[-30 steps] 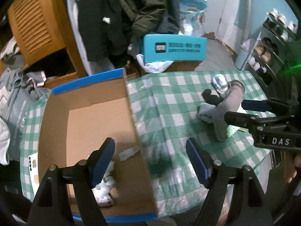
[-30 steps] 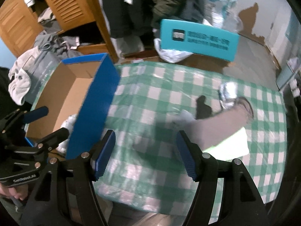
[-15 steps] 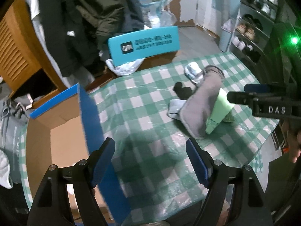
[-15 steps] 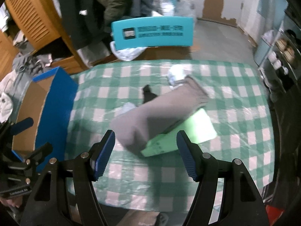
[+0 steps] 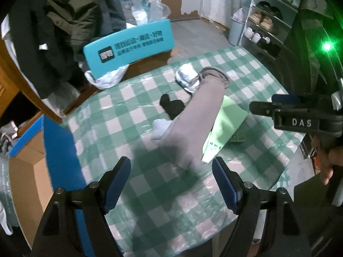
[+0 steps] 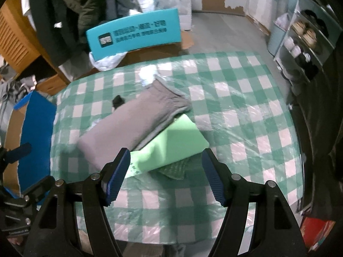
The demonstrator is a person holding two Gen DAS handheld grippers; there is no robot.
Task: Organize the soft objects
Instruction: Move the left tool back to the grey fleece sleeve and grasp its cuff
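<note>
Reaching for the pile is my read of the step: both grippers hang over the green-checked tablecloth [image 6: 246, 111] with nothing held. Left gripper [image 5: 171, 184] has its jaws wide apart, empty, aimed at the near end of the long grey garment [image 5: 197, 120]. Right gripper [image 6: 166, 171] also has its jaws apart, empty, lined up on the light green folded cloth [image 6: 171, 147]. Soft items sit clustered mid-table: grey garment lies diagonally, overlapping the green cloth's edge; a darker green knit piece [image 6: 178, 169] pokes out from under the green cloth; a small black item [image 5: 171, 106] and a whitish item [image 5: 160, 127] touch the garment's left side; a silvery bundle [image 5: 186, 78] sits at its far end. Blue cardboard box [image 5: 57, 150] stands at the table's left end, open top, likely the destination. Suggest taking the green cloth first with the right gripper: come down on the free near corner, pinch through both layers so it doesn't unfold, and lift clear before traversing so the grey garment isn't dragged. Plastic-covered tablecloth looks slick, so expect items to slide instead of bunching; close low and don't snag the cover. Left gripper could pin or grab the garment's near end.
</note>
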